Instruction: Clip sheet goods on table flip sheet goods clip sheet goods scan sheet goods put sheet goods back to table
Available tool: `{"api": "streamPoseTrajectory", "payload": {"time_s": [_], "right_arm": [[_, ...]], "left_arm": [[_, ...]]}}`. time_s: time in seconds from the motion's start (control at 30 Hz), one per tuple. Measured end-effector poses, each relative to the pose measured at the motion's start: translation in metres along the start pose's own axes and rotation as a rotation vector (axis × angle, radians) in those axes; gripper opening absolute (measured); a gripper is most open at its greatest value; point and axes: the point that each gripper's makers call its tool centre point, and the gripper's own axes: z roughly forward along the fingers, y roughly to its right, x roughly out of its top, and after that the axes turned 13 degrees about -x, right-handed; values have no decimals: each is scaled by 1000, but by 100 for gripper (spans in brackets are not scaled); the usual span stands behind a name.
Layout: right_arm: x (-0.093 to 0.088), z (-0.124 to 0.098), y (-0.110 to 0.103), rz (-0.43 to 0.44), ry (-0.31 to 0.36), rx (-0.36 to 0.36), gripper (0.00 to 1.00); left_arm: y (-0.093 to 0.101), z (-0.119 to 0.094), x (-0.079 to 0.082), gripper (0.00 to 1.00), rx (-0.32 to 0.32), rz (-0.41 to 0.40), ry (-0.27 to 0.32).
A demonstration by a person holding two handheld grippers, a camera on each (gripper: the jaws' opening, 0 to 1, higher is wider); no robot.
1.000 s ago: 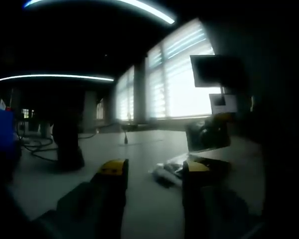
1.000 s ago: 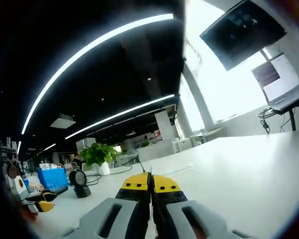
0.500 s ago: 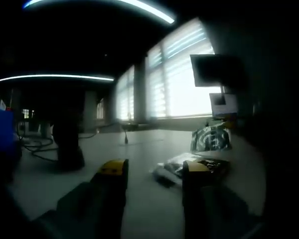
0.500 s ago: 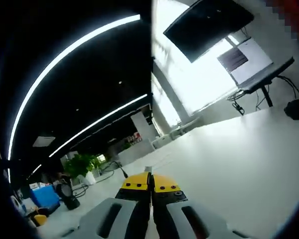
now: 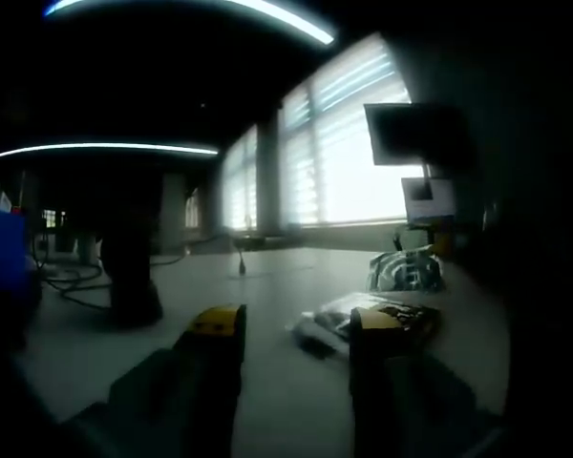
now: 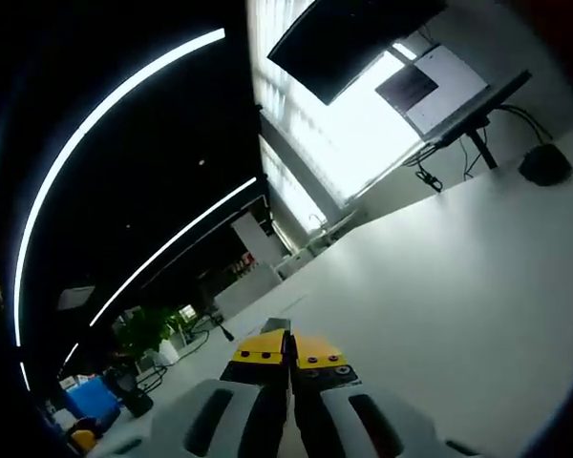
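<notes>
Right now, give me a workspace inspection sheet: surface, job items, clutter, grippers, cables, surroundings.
Surface: white table, mostly bare in the right gripper view.
Job's things: flat packets lying on the table ahead of the left gripper; another patterned packet farther back, too dim to tell its pose.
Clutter: blue bin, potted plant, dark round object.
Grippers: left gripper jaws apart, holding nothing; right gripper jaws together, with a thin pale edge between the tips.
Cables: cables on the table at left.
Surroundings: bright blinds, wall monitor, laptop on stand, ceiling light strips.
</notes>
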Motion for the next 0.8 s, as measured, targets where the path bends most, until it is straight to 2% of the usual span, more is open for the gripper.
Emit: {"api": "streamPoseTrajectory", "payload": {"time_s": [0.1,0.17,0.27,0.47,0.8], "right_arm": [[-1,-1,2,18,-4,-4,0],[1,-2,1,-5,15,-4,0],[1,-2,-1,2,15,6,14],[1,-1,0,-1,11,-1,18],[-4,-1,-1,-35,-6,2,43]], "left_arm": [[0,0,0,36,-2,1,-1],[1,0,0,36,-2,2,-2],[0,0,0,36,-1,1,-1],[1,0,0,36,-2,1,1],[1,0,0,36,-1,2,1]]}}
